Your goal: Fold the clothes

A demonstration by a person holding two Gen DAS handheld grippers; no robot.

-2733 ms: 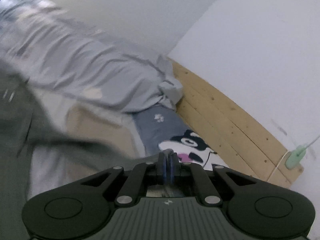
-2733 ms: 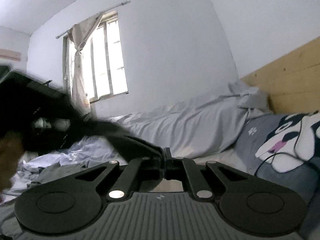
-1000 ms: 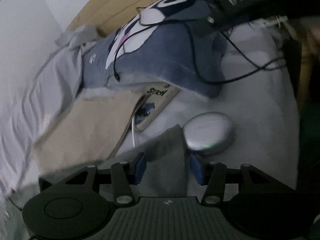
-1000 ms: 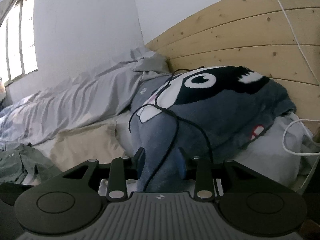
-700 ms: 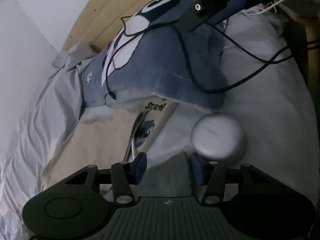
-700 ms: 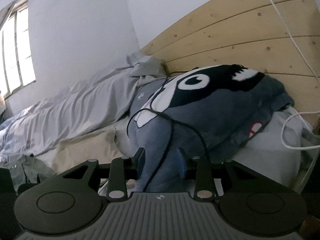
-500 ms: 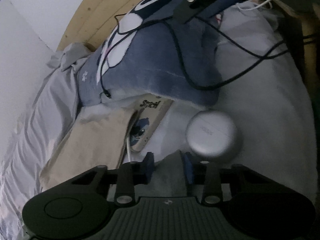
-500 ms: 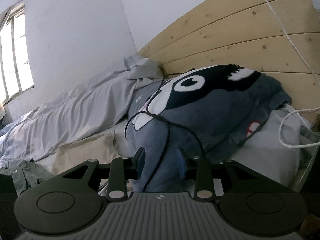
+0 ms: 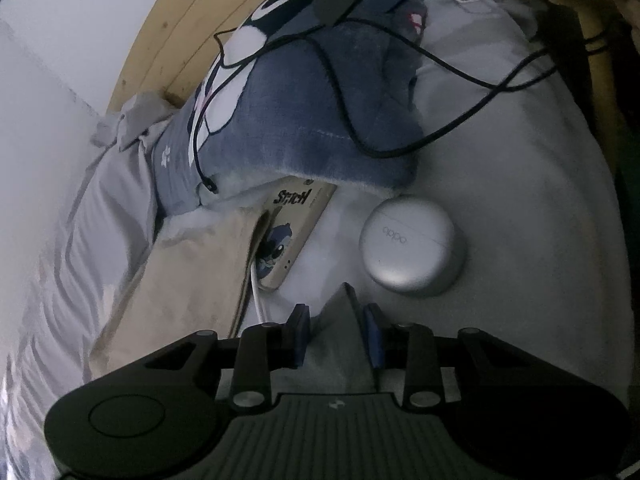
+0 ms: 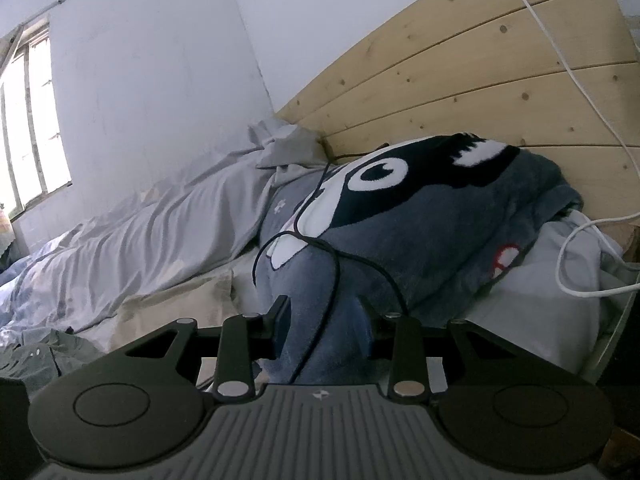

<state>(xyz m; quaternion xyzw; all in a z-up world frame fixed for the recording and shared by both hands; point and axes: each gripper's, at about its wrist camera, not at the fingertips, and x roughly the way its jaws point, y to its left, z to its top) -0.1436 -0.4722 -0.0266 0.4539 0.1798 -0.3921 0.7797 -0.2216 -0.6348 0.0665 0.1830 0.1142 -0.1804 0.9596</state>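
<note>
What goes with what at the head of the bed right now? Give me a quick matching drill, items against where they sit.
Things:
1. grey cloth corner
2. round silver case
3. Stitch phone
4. black cable

Places:
A. draped over the blue cartoon blanket
B. between the left gripper pads
C. partly tucked under the blanket's edge
D. on the white bedding, just ahead of the gripper

Pairs: 1-B, 2-D, 3-C, 4-A
</note>
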